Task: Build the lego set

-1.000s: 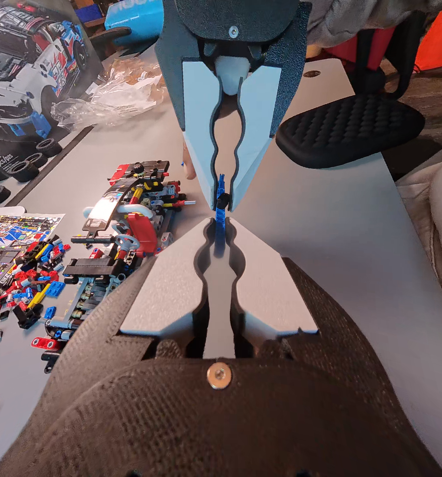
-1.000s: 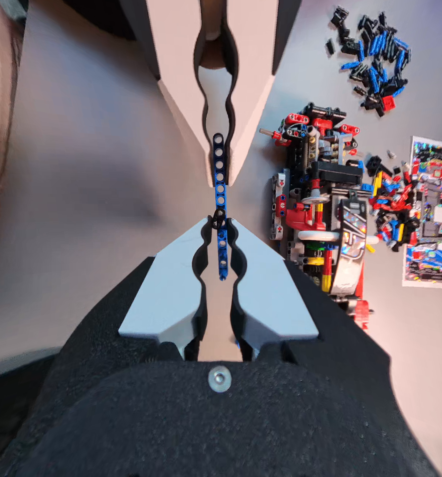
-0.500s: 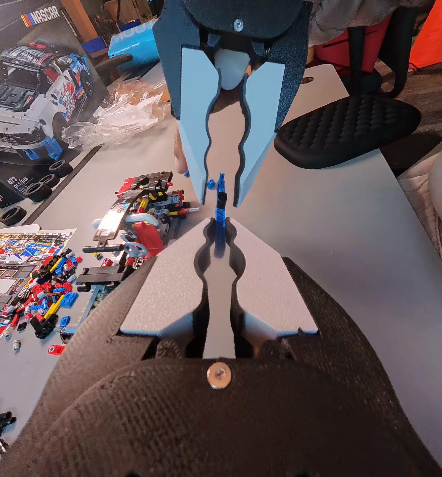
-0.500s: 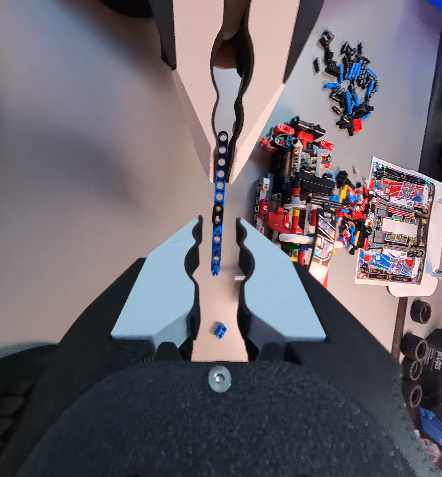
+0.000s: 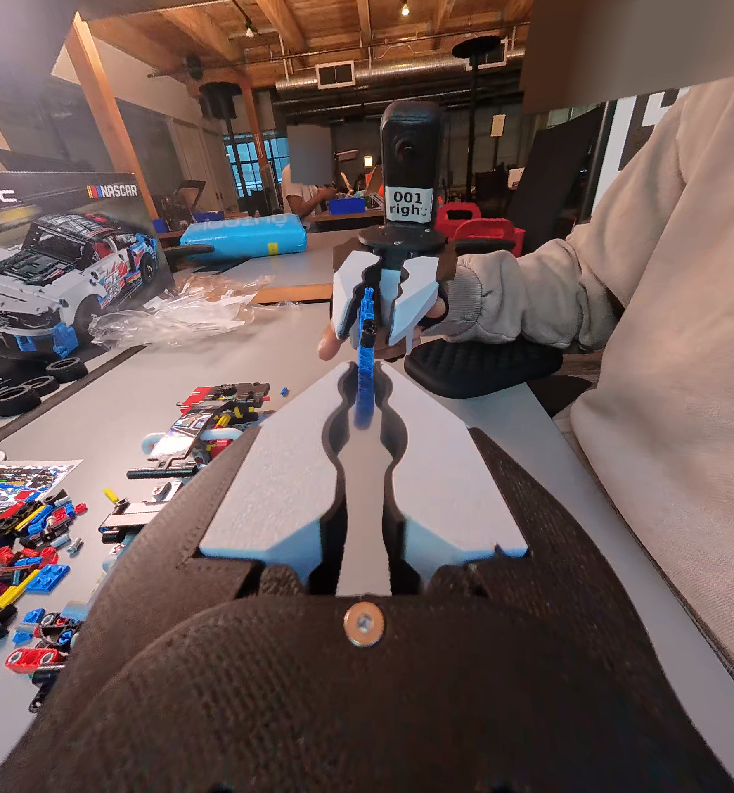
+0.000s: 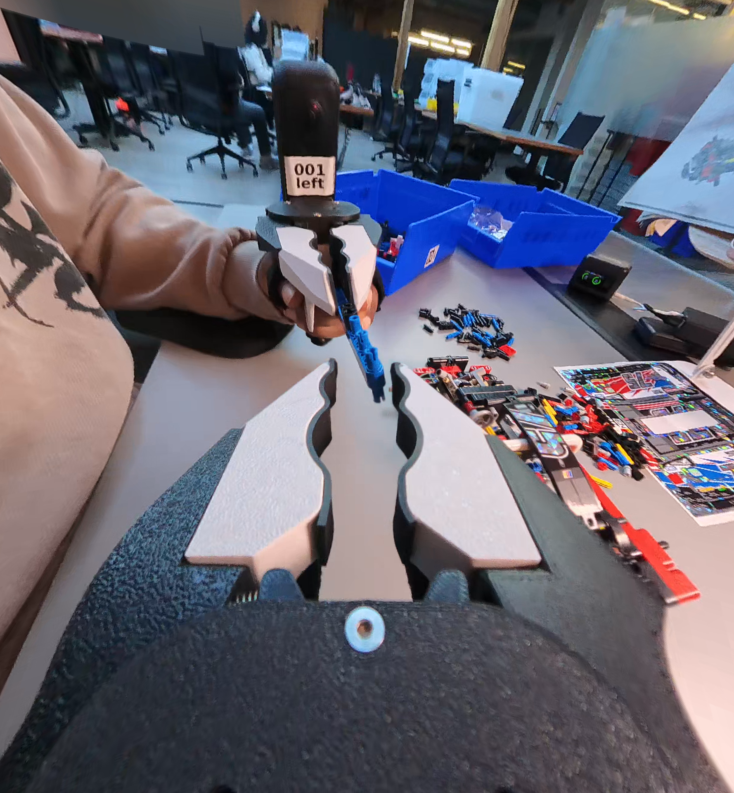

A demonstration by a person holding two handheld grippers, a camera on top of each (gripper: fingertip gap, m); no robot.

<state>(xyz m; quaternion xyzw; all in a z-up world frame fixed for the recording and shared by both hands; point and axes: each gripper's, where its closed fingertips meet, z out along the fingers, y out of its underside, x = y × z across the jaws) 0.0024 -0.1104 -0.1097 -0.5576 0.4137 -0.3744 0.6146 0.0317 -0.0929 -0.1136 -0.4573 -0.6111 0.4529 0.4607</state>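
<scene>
One thin blue beam (image 5: 364, 377) with a black pin, held above the surface (image 5: 271, 343) by the closed jaws of the left gripper (image 5: 363, 367) while the right gripper (image 6: 363, 369) stands open around its free end, looks light, stiff and slippery, so I would grip its flat sides near the middle.

Room around you: open timber-ceilinged workshop.
Above you, wooden ceiling beams (image 5: 314, 25), a metal duct (image 5: 399, 75), small lamps; ahead, dark paned windows (image 5: 245, 154). To your other side, black office chairs (image 6: 219, 141) on pale floor (image 6: 159, 171), long desks (image 6: 524, 137), ceiling strip lights (image 6: 442, 43).
</scene>
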